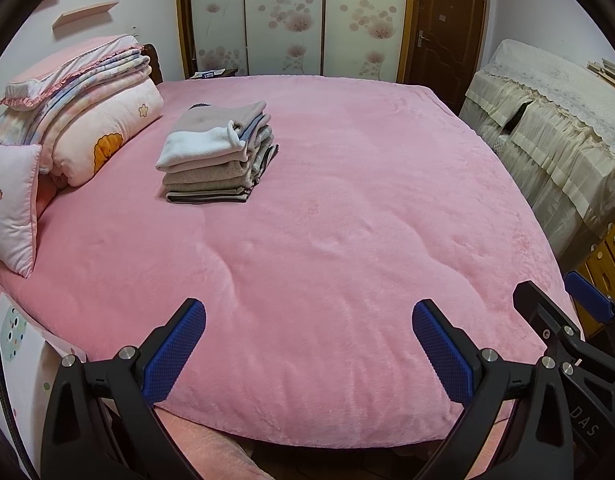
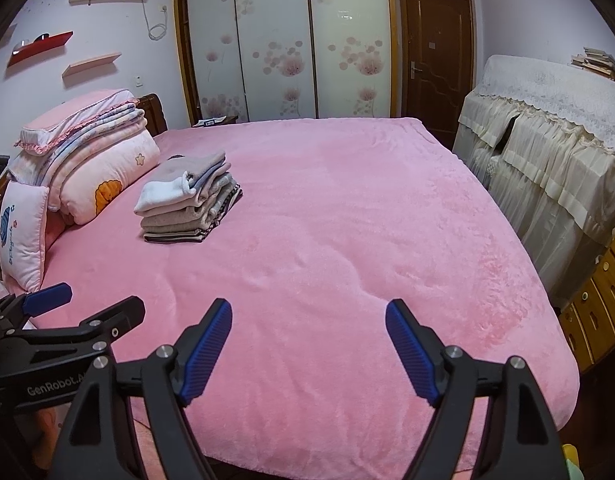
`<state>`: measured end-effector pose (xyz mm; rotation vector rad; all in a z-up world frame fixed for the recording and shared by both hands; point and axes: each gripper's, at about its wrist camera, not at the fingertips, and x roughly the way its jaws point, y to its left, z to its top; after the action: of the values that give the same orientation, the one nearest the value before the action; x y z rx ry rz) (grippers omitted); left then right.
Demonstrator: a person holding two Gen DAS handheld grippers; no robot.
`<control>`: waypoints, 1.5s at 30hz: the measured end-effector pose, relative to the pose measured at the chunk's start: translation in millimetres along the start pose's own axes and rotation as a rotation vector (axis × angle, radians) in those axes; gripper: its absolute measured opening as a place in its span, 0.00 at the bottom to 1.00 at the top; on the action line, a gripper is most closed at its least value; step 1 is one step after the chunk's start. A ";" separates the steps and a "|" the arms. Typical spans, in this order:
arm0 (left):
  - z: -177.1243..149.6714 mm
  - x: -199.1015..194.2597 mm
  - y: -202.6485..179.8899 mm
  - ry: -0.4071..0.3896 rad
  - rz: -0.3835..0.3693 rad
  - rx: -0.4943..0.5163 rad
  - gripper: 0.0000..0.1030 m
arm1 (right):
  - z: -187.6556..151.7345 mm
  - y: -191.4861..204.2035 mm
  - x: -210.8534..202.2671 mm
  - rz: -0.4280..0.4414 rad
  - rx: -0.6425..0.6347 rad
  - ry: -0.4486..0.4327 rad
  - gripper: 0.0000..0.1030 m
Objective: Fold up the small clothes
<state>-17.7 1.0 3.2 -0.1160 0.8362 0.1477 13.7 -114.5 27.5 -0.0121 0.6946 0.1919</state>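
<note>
Both grippers are hanging over the near edge of the bed, side by side and angled down at the pink blanket [image 1: 327,220]. On the left gripper [image 1: 308,314] the blue pads are standing wide apart with nothing but blanket showing between them. On the right gripper [image 2: 308,312] it is the same: jaws spread well open, nothing caught in them, nothing pressing on either pad. Neither one is touching the cover as far as I can tell.

Well away from them, toward the head of the bed, the stack of folded clothes [image 1: 217,152] is sitting neat and square, a white-and-grey piece on top and grey and striped ones beneath. Just beside it, against the headboard, the quilts and pillows [image 1: 87,108] are piled up.

No loose garment is lying anywhere on the blanket that I can see, so the folding looks to be finished or sitting between pieces. If another small garment is to be done, the person is going to need to bring one in from out of view and spread it flat on the open stretch ahead of the jaws; otherwise nothing is calling for a grasp.
</note>
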 end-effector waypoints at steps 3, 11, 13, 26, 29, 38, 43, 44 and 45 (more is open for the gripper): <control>-0.2 2.0 0.6 0.003 0.001 0.001 1.00 | 0.1 0.6 -0.7 -0.002 -0.003 -0.001 0.78; -1.6 2.5 0.3 0.004 0.002 0.002 1.00 | -0.3 0.8 -0.5 -0.002 -0.003 0.000 0.78; -2.5 2.2 0.3 0.007 0.002 0.001 1.00 | -0.5 0.9 -0.5 -0.001 -0.001 0.000 0.78; -4.4 5.0 1.6 0.019 -0.003 0.004 1.00 | -0.6 0.7 -0.3 -0.002 0.000 0.001 0.78; -4.3 6.4 1.6 0.023 -0.004 0.005 1.00 | -0.5 0.5 -0.3 -0.001 0.000 0.001 0.78; -5.6 7.7 0.6 0.032 -0.002 0.003 1.00 | -0.6 0.4 -0.2 -0.002 -0.001 0.003 0.78; -5.8 7.5 0.0 0.032 -0.001 0.002 1.00 | -0.5 0.4 -0.2 -0.002 -0.001 0.002 0.78; -5.9 7.7 0.2 0.033 -0.001 0.002 1.00 | -0.5 0.3 -0.2 -0.001 0.000 0.003 0.78; -6.1 7.9 0.4 0.034 -0.001 0.001 1.00 | -0.1 0.6 -0.4 -0.001 0.001 0.004 0.78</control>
<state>-16.9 1.2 -6.8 -0.1179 0.8700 0.1445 13.2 -114.1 27.7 -0.0120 0.6986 0.1906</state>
